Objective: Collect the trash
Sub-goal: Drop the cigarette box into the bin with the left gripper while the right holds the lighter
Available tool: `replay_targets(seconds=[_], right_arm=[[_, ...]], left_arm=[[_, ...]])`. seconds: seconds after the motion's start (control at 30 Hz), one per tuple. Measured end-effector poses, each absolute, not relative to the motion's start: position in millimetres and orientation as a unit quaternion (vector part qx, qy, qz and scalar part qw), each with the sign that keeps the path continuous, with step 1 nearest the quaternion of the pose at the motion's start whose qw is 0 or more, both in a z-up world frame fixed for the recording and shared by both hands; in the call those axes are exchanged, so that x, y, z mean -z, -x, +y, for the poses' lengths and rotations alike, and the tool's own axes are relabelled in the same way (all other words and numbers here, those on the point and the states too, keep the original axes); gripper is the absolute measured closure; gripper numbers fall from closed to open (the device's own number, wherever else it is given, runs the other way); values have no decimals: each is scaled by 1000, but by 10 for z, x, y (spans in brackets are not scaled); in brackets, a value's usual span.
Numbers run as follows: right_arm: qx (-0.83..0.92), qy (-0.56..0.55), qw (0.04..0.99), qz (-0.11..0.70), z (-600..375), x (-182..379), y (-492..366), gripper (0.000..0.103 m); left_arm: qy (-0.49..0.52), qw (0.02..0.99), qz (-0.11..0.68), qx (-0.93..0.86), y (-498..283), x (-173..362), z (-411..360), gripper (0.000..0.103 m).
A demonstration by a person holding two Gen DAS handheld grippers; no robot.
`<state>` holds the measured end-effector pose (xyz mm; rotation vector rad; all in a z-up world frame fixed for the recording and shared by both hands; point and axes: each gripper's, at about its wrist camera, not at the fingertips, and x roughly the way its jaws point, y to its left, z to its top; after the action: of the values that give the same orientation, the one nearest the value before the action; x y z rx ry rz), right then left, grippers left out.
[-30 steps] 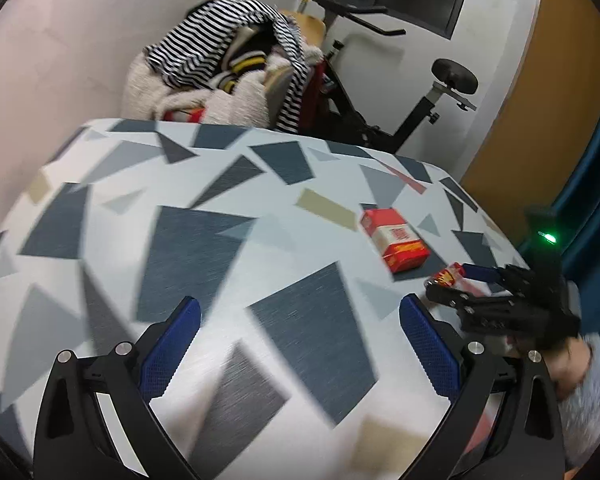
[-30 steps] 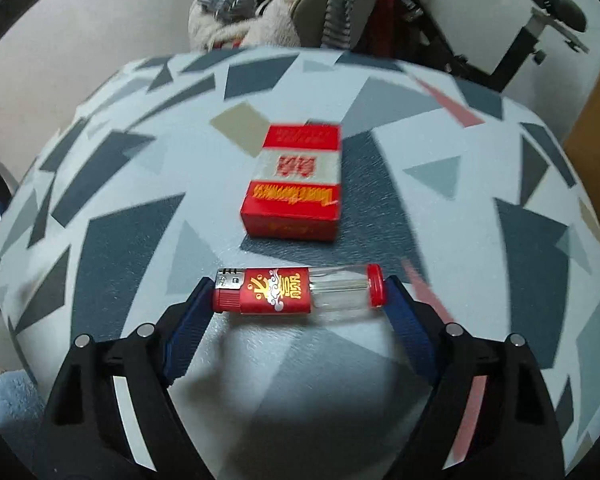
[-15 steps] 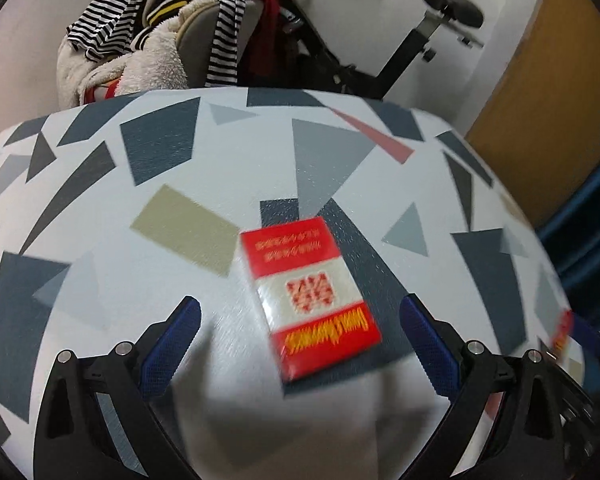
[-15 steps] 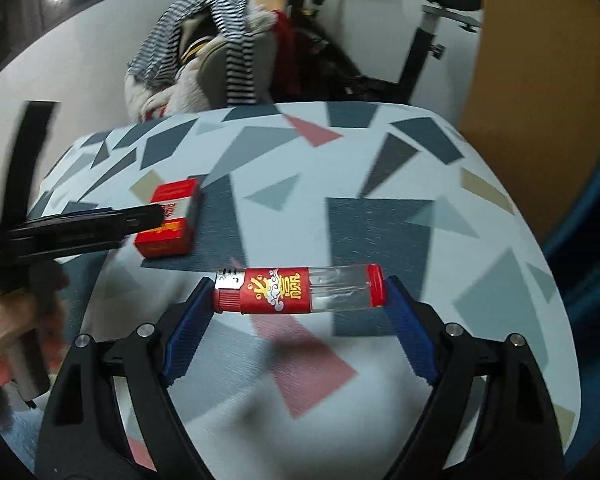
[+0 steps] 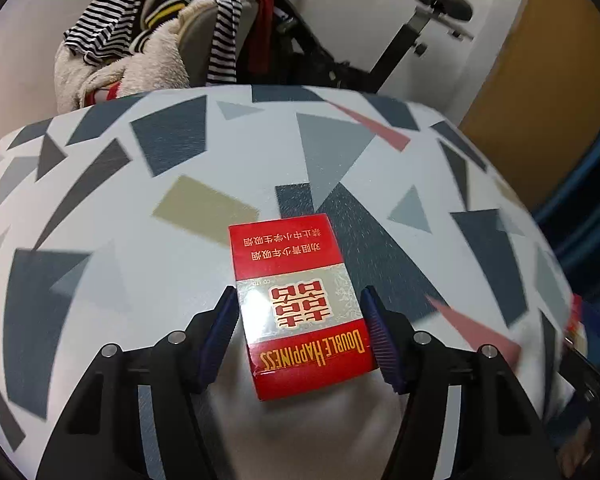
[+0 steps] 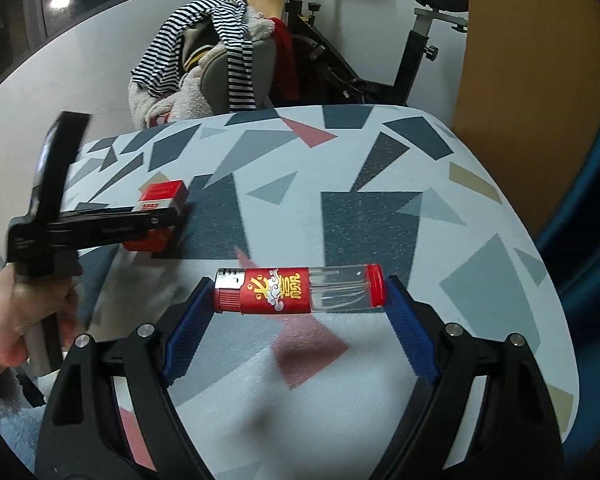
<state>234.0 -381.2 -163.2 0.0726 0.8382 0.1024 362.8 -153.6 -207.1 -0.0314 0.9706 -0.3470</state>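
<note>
Left gripper (image 5: 298, 334) brackets the cigarette pack (image 5: 300, 304), jaws not clearly clamped; a skewed squeeze could twist it toward 12 o'clock. Right gripper (image 6: 300, 296) pinches the lighter (image 6: 300, 290) end-to-end, so it might pivot loose.

Open counter (image 6: 380, 208) lies ahead of both hand-held grippers. The clothes-draped chair (image 5: 160, 52) and exercise bike (image 6: 420, 40) crowd the far edge; the cigarette pack (image 5: 300, 304) fills the left gap.

table (image 5: 100, 208) with a white top printed in grey, dark blue, tan and red angular shapes. one red cigarette pack (image 5: 300, 304) lies flat on it, face up, over a dark blue patch.
</note>
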Motion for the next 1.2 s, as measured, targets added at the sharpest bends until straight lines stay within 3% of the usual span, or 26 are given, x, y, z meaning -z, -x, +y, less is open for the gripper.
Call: replay_targets(seconds=[0.4,0.67,1.13,1.17,1.2], right_arm=[[-115,-20,911,396,-3143,1432,-1883,20],[-158,-2,905,394,-2626,1385,-1445,20],[-180,7,901,394,-2267,1378,-1005,20],[-178,7,902,393,-2277,1372,-988,20],[-177,6,903,393,-2291,1367,-967,20]], left_arm=[[19,892,400,211,-1908,1548,-605,43],[12,887,413,206,-775,1724,-144,43],[7,860,457,227,-315,2204,-248,43],[10,857,459,232,-323,2216,-265,42],[12,856,461,234,-336,2219,-275,30]])
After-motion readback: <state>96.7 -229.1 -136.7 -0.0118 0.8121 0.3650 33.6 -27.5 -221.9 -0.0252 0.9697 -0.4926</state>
